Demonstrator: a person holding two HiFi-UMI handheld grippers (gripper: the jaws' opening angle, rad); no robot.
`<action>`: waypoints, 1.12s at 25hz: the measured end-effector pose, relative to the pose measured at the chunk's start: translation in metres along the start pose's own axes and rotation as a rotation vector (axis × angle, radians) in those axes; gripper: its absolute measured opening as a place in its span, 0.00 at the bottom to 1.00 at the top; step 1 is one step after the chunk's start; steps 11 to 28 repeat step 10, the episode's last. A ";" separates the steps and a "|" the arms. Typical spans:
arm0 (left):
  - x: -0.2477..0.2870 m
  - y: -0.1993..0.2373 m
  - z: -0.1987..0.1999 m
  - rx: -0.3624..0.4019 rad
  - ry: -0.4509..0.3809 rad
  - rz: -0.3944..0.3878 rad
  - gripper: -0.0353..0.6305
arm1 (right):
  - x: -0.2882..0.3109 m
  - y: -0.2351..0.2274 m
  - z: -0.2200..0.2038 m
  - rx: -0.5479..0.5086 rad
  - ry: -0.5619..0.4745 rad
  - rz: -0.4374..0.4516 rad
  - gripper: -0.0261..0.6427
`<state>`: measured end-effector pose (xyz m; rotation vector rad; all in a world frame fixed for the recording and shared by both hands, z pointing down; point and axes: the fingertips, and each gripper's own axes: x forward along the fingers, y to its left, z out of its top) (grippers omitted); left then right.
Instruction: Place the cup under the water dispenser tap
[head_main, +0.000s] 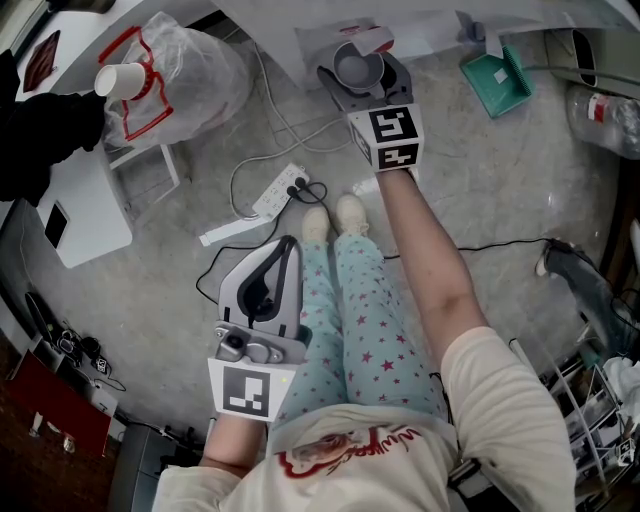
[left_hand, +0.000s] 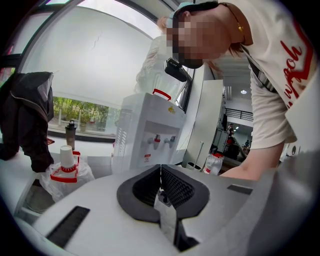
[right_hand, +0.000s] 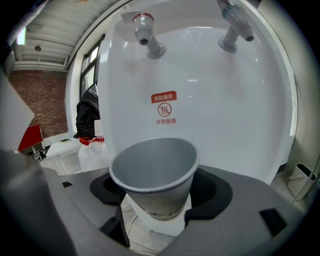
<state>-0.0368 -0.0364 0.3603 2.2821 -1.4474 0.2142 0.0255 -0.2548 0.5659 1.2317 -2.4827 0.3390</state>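
A grey-lined paper cup (right_hand: 154, 175) sits upright between the jaws of my right gripper (right_hand: 155, 202), which is shut on it. The cup is close to the white front of the water dispenser (right_hand: 225, 110), lower than the red tap (right_hand: 145, 27) and left of the blue tap (right_hand: 235, 25). From the head view, the cup (head_main: 357, 68) and right gripper (head_main: 358, 85) are at the top centre on an outstretched arm. My left gripper (head_main: 288, 250) hangs low by the person's leg, shut and holding nothing. Its own view shows the closed left gripper (left_hand: 160, 172) and the dispenser (left_hand: 150, 135) further off.
A plastic bag (head_main: 185, 70) with a stack of paper cups (head_main: 120, 78) rests on a white table (head_main: 80, 200) at the left, beside a black jacket (head_main: 40, 130). A power strip (head_main: 280, 190) and cables lie on the floor by the person's feet (head_main: 335, 215). A teal object (head_main: 497, 78) lies at the upper right.
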 end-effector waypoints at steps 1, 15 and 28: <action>0.000 0.000 0.000 0.001 -0.001 -0.001 0.09 | 0.000 0.000 0.000 0.001 -0.002 -0.001 0.56; -0.003 -0.002 0.000 0.000 -0.006 -0.001 0.09 | -0.002 -0.002 0.001 -0.007 0.000 -0.010 0.56; -0.003 -0.002 0.000 0.000 -0.006 -0.001 0.09 | -0.002 -0.002 0.001 -0.007 0.000 -0.010 0.56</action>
